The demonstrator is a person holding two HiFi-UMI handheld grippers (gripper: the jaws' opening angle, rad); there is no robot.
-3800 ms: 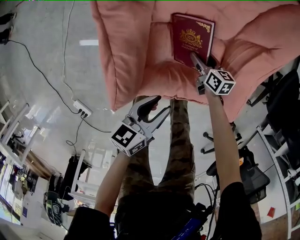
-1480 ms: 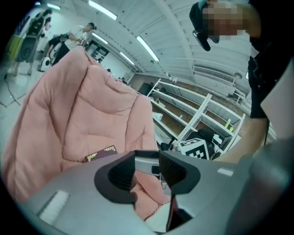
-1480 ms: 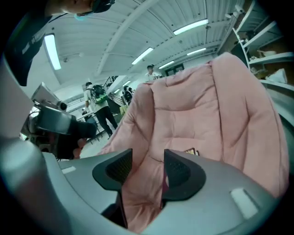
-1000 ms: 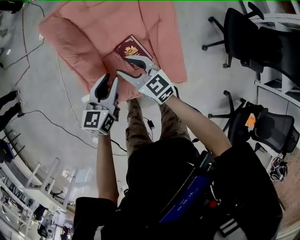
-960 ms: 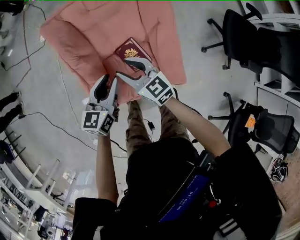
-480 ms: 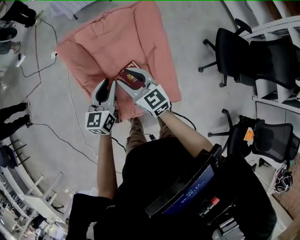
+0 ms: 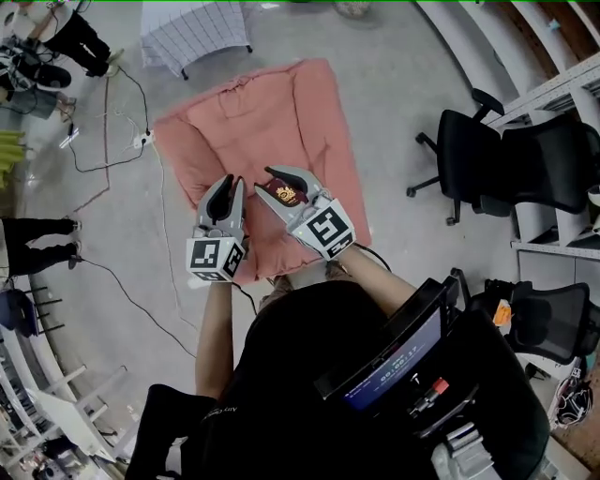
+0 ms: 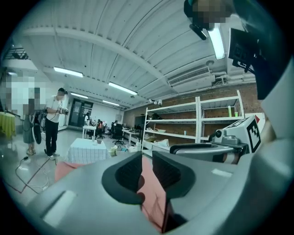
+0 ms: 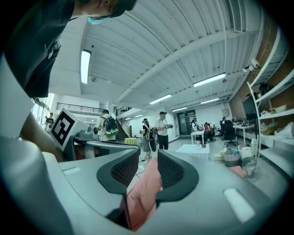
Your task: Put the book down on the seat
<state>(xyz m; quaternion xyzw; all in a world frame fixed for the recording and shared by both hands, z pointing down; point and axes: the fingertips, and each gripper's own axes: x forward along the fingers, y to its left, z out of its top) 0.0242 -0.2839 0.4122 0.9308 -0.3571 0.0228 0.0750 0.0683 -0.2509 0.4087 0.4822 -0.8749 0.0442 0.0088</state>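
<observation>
A pink cushioned seat point(image 7: 253, 131) lies on the grey floor, well below me in the head view. The maroon book point(image 7: 284, 193) with a gold crest rests flat on the seat's near part, partly hidden behind my right gripper's fingers. My left gripper point(image 7: 231, 183) hangs above the seat's near left edge. Its jaws are closing with only a narrow gap and nothing between them. My right gripper point(image 7: 265, 176) hovers over the book, apart from it. Its jaws are also closing and hold nothing. Only the pink seat point(image 9: 142, 197) shows through the gap of the right gripper point(image 9: 148, 170).
Black office chairs point(image 7: 511, 169) and white shelving stand at the right. A checked white table point(image 7: 195, 28) sits beyond the seat. Cables point(image 7: 103, 122) and a power strip run over the floor at the left, where a person's legs point(image 7: 37, 253) stand.
The right gripper has let go of the book, which now lies on the seat. Both grippers have drawn up and away, and the seat looks smaller and farther. Both pairs of jaws have narrowed.
</observation>
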